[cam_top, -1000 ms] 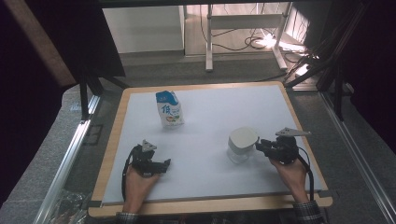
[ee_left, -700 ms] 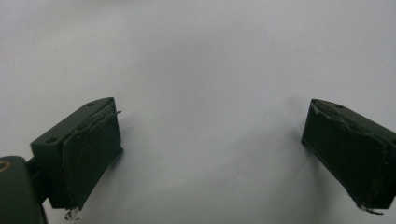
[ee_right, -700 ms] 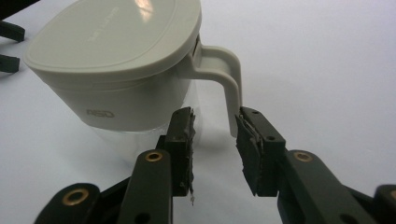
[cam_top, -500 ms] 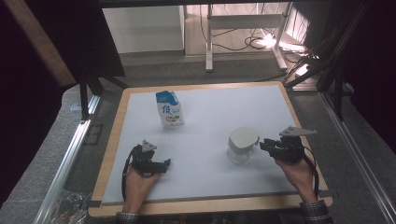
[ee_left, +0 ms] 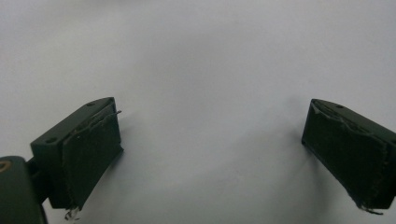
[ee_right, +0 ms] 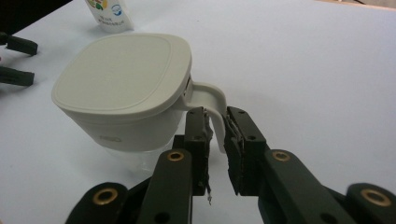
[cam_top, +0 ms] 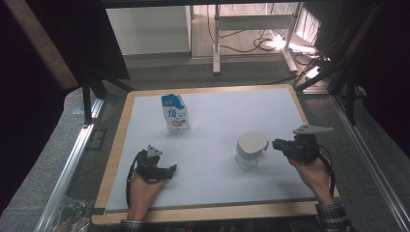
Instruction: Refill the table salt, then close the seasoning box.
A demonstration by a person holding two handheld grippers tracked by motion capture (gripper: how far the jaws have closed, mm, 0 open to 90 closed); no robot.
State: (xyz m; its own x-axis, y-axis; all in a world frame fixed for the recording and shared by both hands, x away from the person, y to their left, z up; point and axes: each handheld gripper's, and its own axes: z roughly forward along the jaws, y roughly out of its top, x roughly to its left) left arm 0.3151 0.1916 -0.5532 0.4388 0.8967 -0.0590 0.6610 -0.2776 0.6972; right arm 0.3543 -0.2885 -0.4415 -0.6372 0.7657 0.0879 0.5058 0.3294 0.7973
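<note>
Since the earlier frame my right tongs (ee_right: 215, 135) have been closing on the handle (ee_right: 210, 100) of the white lidded jug (cam_top: 251, 150), and my right hand (cam_top: 314, 176) now carries them a little higher than it did. From the right gripper view the two pads sit on either side of the handle's downward leg, pressed against it, so I judge the jug to be pinched by its handle and not by its body; that makes sense, since the handle is the one narrow part the jaws can close around, while the lid (ee_right: 122, 72) and the wide body would not fit between them. The jug stands on the right half of the white desk (cam_top: 217, 121), upright, lid on, its clear lower part touching or very nearly touching the surface; I cannot tell whether it has left the desk yet. My left tongs (cam_top: 167, 170) lie low on the near left part of the desk, well apart from the jug, and the left gripper view shows their jaws spread wide with nothing but bare white surface between them. I keep that hand (cam_top: 142, 191) parked there, out of the way, ready if the jug needs steadying. A small blue and white carton (cam_top: 175, 113) stands upright farther back, left of the middle, well clear of both hands. My next move is probably to lift the jug by the handle, and the risk is that it swings, because the grip is off to one side of its weight.
</note>
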